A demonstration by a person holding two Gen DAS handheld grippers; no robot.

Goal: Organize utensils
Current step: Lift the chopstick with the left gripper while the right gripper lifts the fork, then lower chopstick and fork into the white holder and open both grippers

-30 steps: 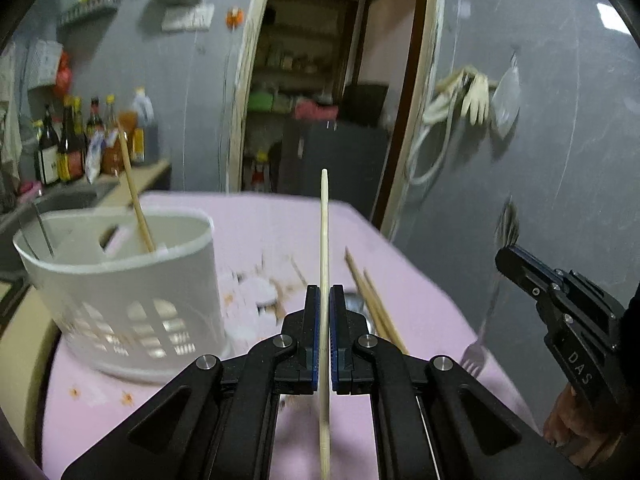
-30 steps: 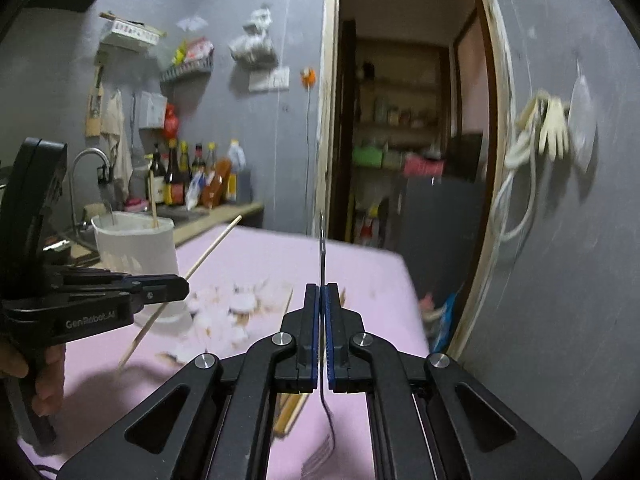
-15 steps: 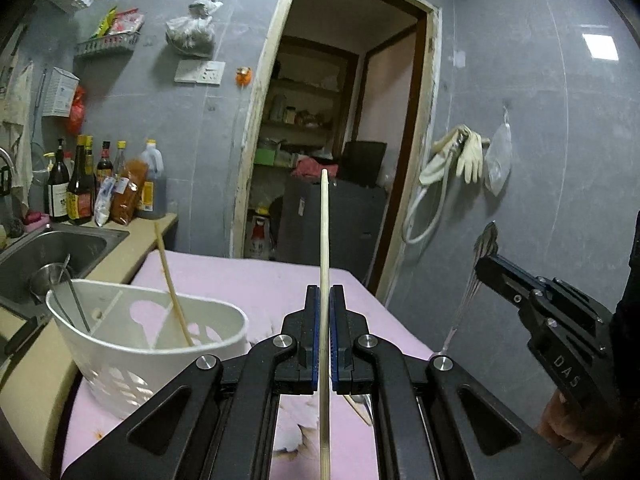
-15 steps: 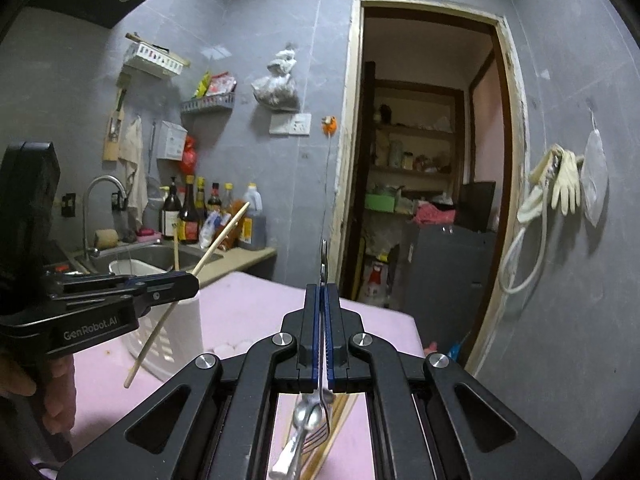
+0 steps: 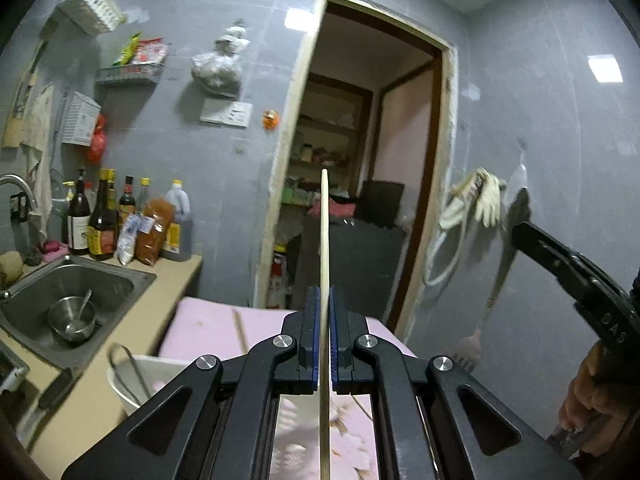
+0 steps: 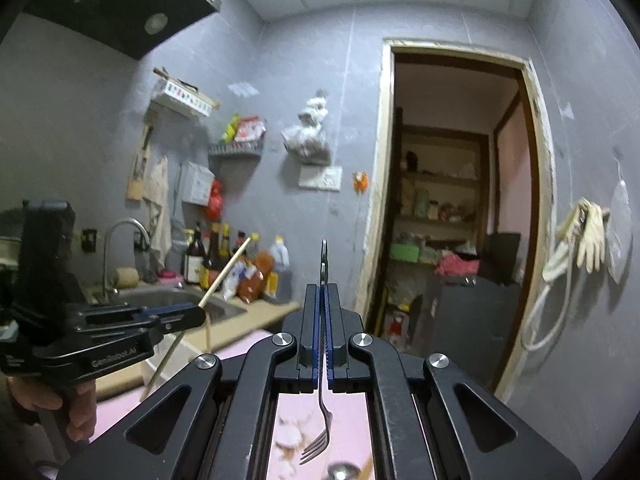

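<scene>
In the left wrist view my left gripper is shut on a pale wooden chopstick that stands upright through the jaws. The white slotted basket sits low at the left on the pink table, mostly hidden behind the gripper body. At the right edge my right gripper holds a metal fork with its tines hanging down. In the right wrist view my right gripper is shut on the fork, tines toward the camera. My left gripper shows at the left with the chopstick slanting through it.
A steel sink with a metal bowl lies left of the table, and sauce bottles stand behind it. An open doorway is straight ahead. Gloves hang on the right wall. A range hood hangs overhead at the left.
Both grippers have risen and tipped up, each keeping its utensil. The basket and table have sunk to the bottom of both views, and the sink now shows beside them.
</scene>
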